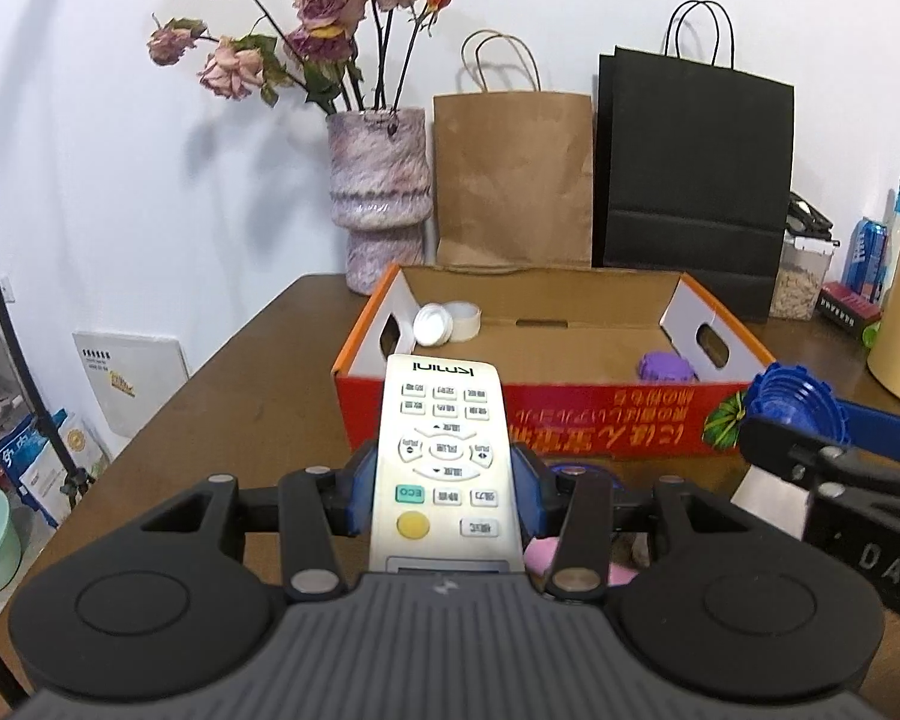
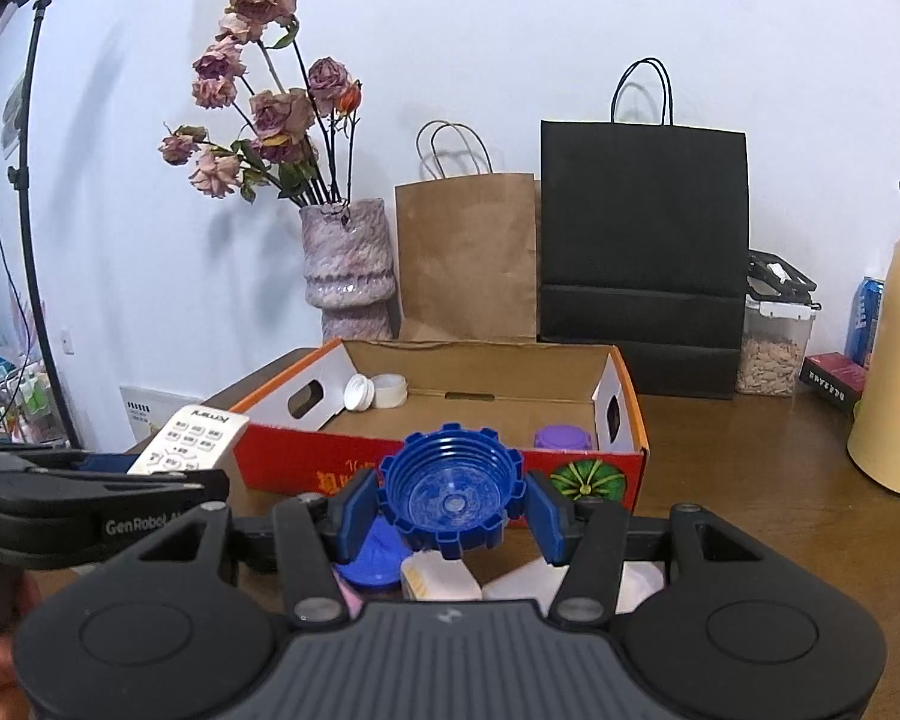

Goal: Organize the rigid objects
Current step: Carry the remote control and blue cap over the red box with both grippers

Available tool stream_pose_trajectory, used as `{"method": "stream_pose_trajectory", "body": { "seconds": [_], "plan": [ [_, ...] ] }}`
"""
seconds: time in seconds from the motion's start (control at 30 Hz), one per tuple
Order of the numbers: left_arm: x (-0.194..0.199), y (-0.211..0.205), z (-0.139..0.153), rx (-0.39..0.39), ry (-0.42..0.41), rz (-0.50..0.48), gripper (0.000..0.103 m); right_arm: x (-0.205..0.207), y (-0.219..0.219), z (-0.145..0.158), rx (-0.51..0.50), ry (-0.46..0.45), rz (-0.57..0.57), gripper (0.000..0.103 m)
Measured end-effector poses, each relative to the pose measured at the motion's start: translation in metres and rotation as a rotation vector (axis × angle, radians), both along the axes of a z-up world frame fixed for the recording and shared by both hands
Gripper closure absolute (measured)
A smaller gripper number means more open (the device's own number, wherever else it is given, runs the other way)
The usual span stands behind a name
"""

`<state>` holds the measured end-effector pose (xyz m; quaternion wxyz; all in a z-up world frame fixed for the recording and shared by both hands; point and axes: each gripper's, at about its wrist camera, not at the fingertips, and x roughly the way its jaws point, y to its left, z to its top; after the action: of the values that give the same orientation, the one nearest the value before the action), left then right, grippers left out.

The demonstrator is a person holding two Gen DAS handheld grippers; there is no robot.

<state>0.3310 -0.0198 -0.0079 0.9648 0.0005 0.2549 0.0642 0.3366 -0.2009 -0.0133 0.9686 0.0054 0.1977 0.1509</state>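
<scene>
Both grippers loaded in front of the cardboard box

The left gripper (image 1: 444, 480) has its blue pads pressed on the sides of a white remote control (image 1: 444, 450), jaws narrowed to the remote's width, its far end pointing at 12 o'clock toward the cardboard box (image 1: 600, 426). The right gripper (image 2: 450, 510) clamps a blue ribbed cap (image 2: 452, 489), hollow side facing the camera, jaws partly closed around it. Inside the box, a white jar with its lid (image 2: 378, 391) lies at 11 o'clock and a purple lid (image 2: 561, 437) at 1 o'clock. Below the right gripper, small things rest on the wooden table (image 2: 750, 480): a blue lid (image 2: 372, 558) and pale pieces, perhaps boxes, too hidden to tell.
</scene>
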Motion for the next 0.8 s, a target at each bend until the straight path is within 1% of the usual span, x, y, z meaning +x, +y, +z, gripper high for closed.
{"method": "stream_pose_trajectory", "body": {
  "seconds": [0.13, 0.37, 0.6, 0.8],
  "plan": [
    [0.011, -0.003, 0.004, 0.009, -0.014, -0.003, 0.056, 0.01, 0.003, 0.002, -0.004, -0.01, -0.008, 0.051],
    [0.032, 0.001, 0.006, -0.006, -0.021, 0.005, 0.056, 0.034, 0.007, 0.005, 0.003, -0.02, -0.029, 0.051],
    [0.056, 0.002, 0.007, -0.017, -0.028, 0.016, 0.056, 0.058, 0.007, 0.002, 0.021, -0.015, -0.041, 0.051],
    [0.078, 0.001, 0.008, -0.029, -0.034, 0.014, 0.056, 0.079, 0.01, 0.0, 0.017, -0.03, -0.054, 0.051]
  ]
}}
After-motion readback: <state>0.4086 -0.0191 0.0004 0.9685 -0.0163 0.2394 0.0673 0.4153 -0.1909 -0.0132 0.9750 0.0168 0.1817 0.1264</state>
